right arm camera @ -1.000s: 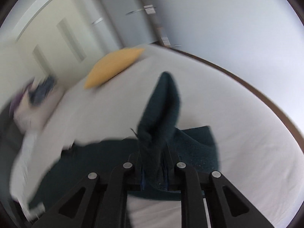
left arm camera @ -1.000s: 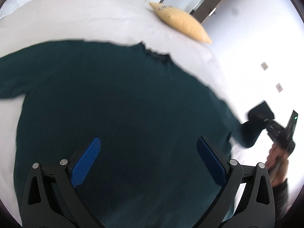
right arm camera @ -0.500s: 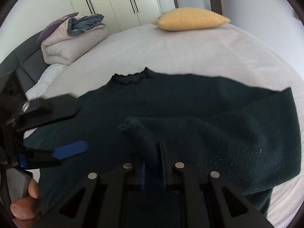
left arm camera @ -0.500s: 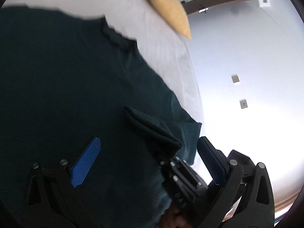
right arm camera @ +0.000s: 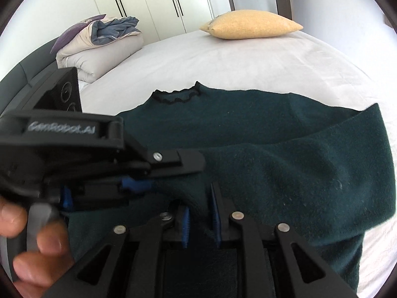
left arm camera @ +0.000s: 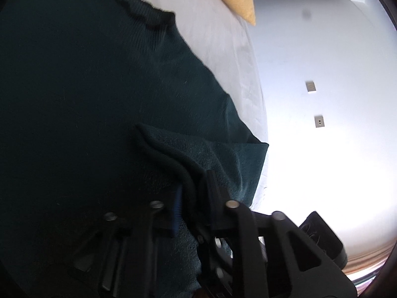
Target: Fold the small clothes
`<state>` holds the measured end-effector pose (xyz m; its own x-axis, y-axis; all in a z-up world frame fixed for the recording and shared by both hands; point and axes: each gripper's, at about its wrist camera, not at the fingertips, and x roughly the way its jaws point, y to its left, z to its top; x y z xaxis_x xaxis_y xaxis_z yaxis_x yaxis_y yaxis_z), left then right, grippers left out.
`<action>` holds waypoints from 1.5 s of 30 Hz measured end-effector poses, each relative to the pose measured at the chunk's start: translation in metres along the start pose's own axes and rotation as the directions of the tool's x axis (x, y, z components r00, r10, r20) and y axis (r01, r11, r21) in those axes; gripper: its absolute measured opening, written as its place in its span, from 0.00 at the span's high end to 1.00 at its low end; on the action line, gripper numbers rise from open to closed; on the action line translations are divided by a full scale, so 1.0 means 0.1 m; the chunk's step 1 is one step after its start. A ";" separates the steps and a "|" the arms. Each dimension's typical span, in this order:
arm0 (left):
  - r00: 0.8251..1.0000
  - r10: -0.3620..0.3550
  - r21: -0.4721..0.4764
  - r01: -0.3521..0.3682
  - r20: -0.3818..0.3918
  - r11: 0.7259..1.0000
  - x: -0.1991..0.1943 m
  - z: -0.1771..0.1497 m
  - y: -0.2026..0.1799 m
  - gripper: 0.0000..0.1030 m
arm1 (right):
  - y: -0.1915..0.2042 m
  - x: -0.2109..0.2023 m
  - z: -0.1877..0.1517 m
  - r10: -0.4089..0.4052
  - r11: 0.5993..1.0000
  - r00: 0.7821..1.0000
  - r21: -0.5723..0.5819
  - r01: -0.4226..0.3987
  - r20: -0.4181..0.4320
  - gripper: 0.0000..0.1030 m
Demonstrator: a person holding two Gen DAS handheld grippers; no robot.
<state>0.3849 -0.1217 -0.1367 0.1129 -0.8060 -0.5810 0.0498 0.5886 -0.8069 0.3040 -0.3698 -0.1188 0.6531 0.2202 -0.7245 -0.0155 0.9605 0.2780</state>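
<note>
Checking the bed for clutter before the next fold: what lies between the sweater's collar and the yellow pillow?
Only bare white sheet, seen in the right wrist view: nothing rests between the sweater collar and the yellow pillow.

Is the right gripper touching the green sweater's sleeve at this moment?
Touching. The right wrist view shows the right gripper with its blue pads closed on a fold of the sleeve, the knit pinched between them.

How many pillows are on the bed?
1. A yellow pillow lies at the far end of the bed, beyond the green sweater. A folded duvet sits far left; more pillows could be out of view.
</note>
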 end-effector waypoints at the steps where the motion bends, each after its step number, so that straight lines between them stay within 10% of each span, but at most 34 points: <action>1: 1.000 0.002 0.007 -0.002 0.013 1.000 -0.07 0.01 -0.01 0.92 | -0.03 -0.03 -0.02 0.015 1.000 1.000 0.016 -0.015 0.004 0.55; 4: 0.998 0.007 0.020 -0.009 0.060 1.000 -0.34 -0.02 -0.01 0.94 | -0.26 -0.29 -0.13 0.083 0.988 0.995 0.125 -0.090 0.061 0.34; 10: 0.986 0.076 0.074 -0.088 0.151 0.993 -0.88 -0.02 0.03 0.94 | -0.94 -0.59 -0.40 0.176 0.894 0.978 0.399 -0.205 0.110 0.33; 16: 0.955 0.164 0.096 -0.192 0.246 0.977 -1.48 -0.03 0.20 0.94 | -1.55 -0.47 -0.54 0.371 0.619 0.904 0.670 -0.410 0.210 0.29; 20: 0.938 0.191 0.070 -0.220 0.289 0.973 -1.75 -0.03 0.35 0.94 | -1.62 -0.31 -0.45 0.415 0.533 0.877 0.717 -0.449 0.241 0.26; 36: 0.914 0.228 0.028 -0.252 0.337 0.967 -1.94 0.10 0.81 0.94 | -1.59 0.19 -0.06 0.490 0.399 0.822 0.764 -0.507 0.289 0.17; 45: 0.920 0.210 0.024 -0.230 0.331 0.973 -1.74 0.07 0.77 0.94 | -1.66 0.10 -0.25 0.480 0.416 0.853 0.804 -0.426 0.204 0.21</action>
<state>0.3761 0.0638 -0.0971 0.4426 -0.5976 -0.6686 0.0461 0.7597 -0.6486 0.2939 -0.5228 -0.1875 0.7041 0.6141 -0.3565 0.3239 0.1690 0.9309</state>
